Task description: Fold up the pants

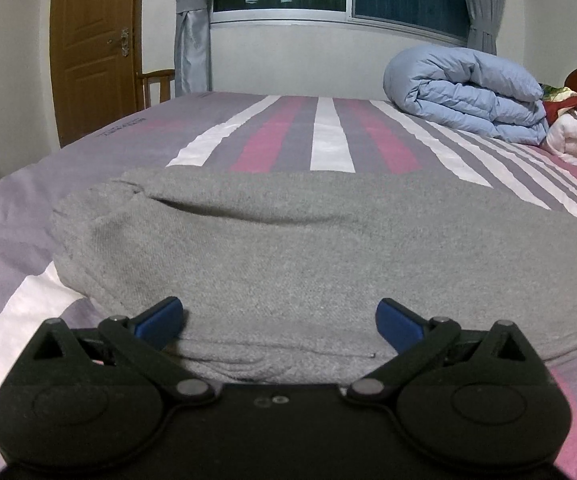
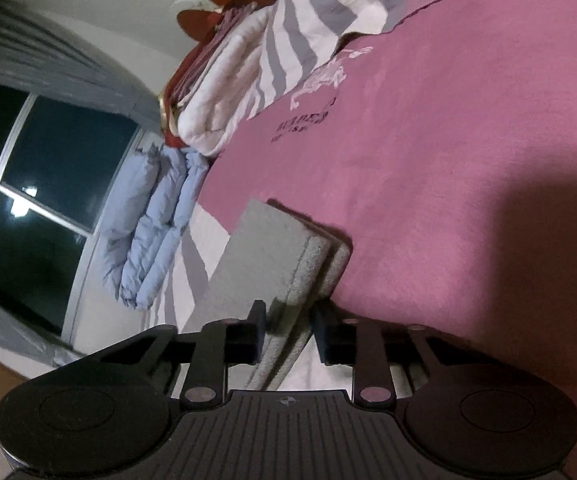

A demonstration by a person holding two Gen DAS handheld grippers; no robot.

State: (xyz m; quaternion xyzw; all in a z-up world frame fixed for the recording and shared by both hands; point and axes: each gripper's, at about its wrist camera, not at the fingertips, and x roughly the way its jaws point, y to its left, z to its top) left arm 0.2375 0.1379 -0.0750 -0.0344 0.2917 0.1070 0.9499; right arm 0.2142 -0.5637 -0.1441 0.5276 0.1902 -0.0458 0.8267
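Fingers [image 2: 266,322] flank thick grey knit pants [image 2: 272,264].

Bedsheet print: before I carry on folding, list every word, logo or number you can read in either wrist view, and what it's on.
"BURBE…", dark print on the pink part of the bedsheet, right wrist view; the rest is blurred.
Line below it, starting with what may be "18": too blurred to read.
White emblem above that print: a figure, no legible letters.
Dark lettering on the sheet's lilac part, left wrist view: too small to read.
Grey pants: no text visible.
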